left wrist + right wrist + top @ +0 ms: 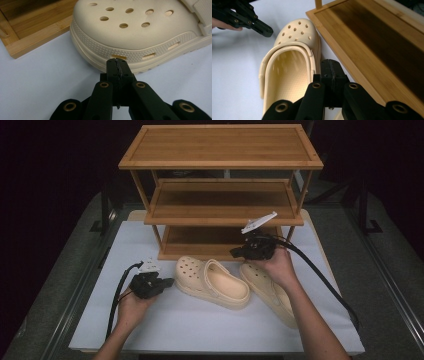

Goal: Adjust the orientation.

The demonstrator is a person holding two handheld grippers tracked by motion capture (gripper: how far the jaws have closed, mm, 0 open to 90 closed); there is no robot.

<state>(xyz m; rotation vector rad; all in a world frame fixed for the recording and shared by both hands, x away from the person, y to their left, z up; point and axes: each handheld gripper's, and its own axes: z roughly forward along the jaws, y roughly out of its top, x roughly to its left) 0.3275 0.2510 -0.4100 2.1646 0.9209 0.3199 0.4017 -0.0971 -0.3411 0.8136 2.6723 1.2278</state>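
Fingers (117, 72) of the left gripper (167, 282) together beside a clog (212, 282); right gripper's (236, 252) together too.

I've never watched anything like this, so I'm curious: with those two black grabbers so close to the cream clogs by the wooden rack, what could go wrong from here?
The left gripper is shut with its tip right at the left clog's toe, so it might push the shoe rather than grasp it.

The right gripper, also shut, hangs between that clog and the wooden rack's bottom shelf; it could knock the shelf edge.

The right clog lies partly under the right hand, easily nudged.
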